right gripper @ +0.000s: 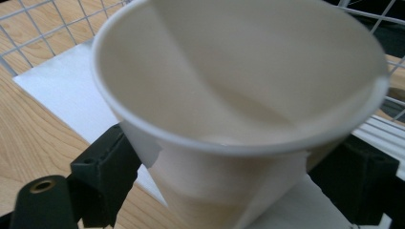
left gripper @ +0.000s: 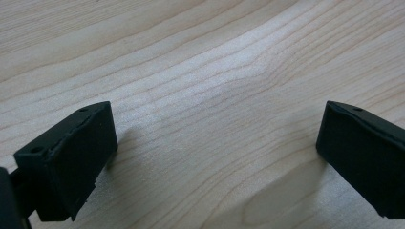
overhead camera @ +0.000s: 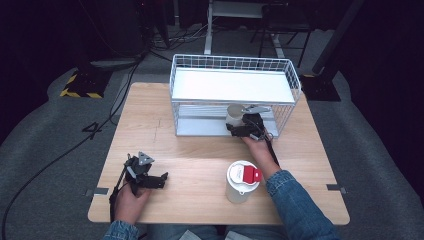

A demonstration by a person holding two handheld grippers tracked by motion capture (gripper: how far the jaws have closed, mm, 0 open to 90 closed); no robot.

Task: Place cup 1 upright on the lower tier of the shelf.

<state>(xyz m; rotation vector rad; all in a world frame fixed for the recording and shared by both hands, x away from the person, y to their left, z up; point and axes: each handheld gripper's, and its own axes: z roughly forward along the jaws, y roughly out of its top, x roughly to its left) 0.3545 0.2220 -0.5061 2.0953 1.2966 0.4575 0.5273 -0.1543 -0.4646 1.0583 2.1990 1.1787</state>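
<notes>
Your right gripper (overhead camera: 239, 126) clamped on the cup (right gripper: 239, 109) at the rack's (overhead camera: 235, 75) lower shelf, its view showing the cup empty, your left gripper (overhead camera: 159, 181) wide, holding nothing, low over the table (left gripper: 200, 71)

Worktop (overhead camera: 200, 150): pale wood, grained. Rack (overhead camera: 235, 75): white wire grid, white shelves. Cup (right gripper: 239, 95): white paper. Tumbler (overhead camera: 242, 181): white, red lid tab. Tools (overhead camera: 156, 181) (overhead camera: 235, 129): black. Sleeve (overhead camera: 300, 205): blue denim. Floor (overhead camera: 45, 130): grey.
</notes>
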